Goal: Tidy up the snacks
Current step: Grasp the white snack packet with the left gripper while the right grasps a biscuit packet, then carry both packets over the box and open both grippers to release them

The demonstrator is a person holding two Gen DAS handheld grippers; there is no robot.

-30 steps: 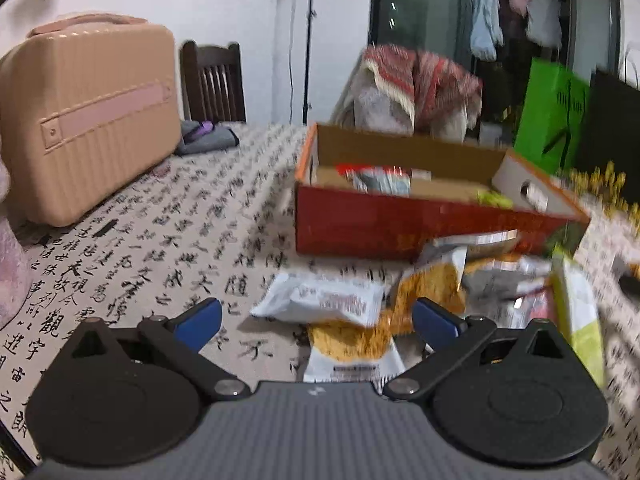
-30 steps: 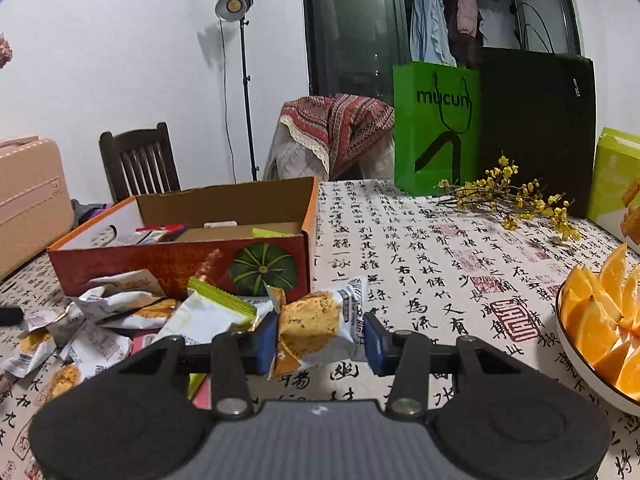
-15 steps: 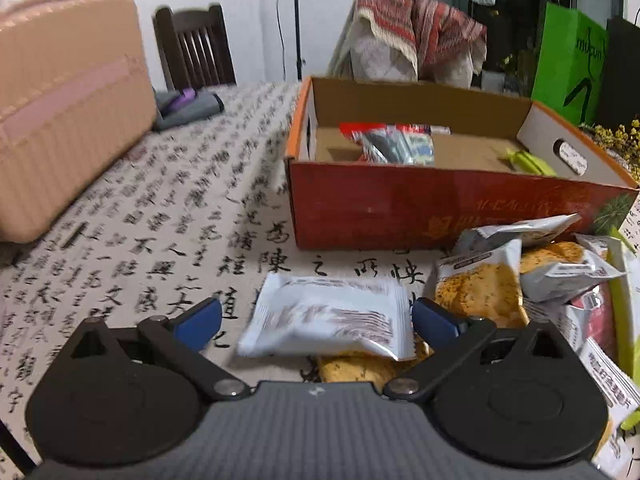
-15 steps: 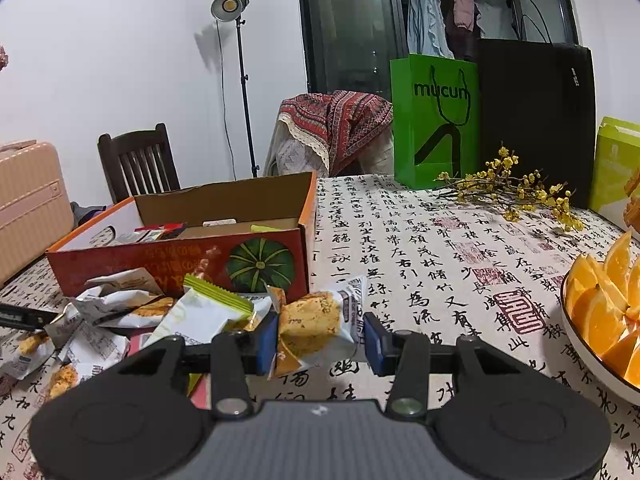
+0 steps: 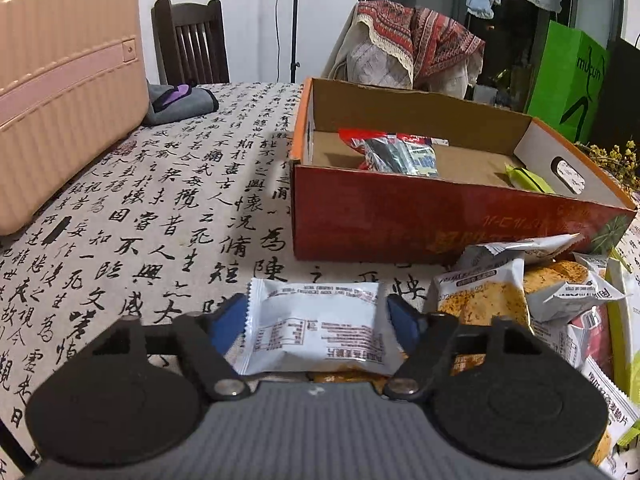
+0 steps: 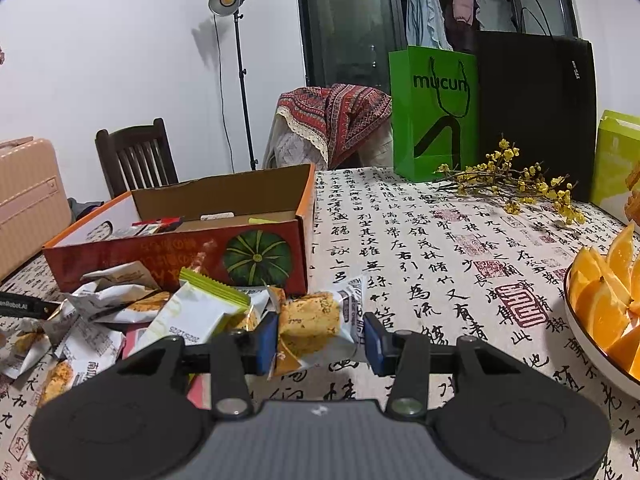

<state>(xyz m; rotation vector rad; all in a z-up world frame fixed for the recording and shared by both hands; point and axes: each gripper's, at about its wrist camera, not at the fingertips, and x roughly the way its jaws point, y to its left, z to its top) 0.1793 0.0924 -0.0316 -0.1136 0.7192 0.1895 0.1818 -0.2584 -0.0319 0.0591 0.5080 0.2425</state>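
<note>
The left gripper (image 5: pixel 316 318), tilted downward, is closing around a flat white foil snack packet (image 5: pixel 316 330) lying on the desk. A crinkled orange-and-white cracker packet (image 6: pixel 316 326) is clamped in the right gripper (image 6: pixel 320 338), near the red cardboard box (image 6: pixel 180 256).

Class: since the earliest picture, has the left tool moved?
Yes. The left tool has advanced toward the cardboard box, which looms larger, and now straddles the white snack packet, jaws closing.
</note>
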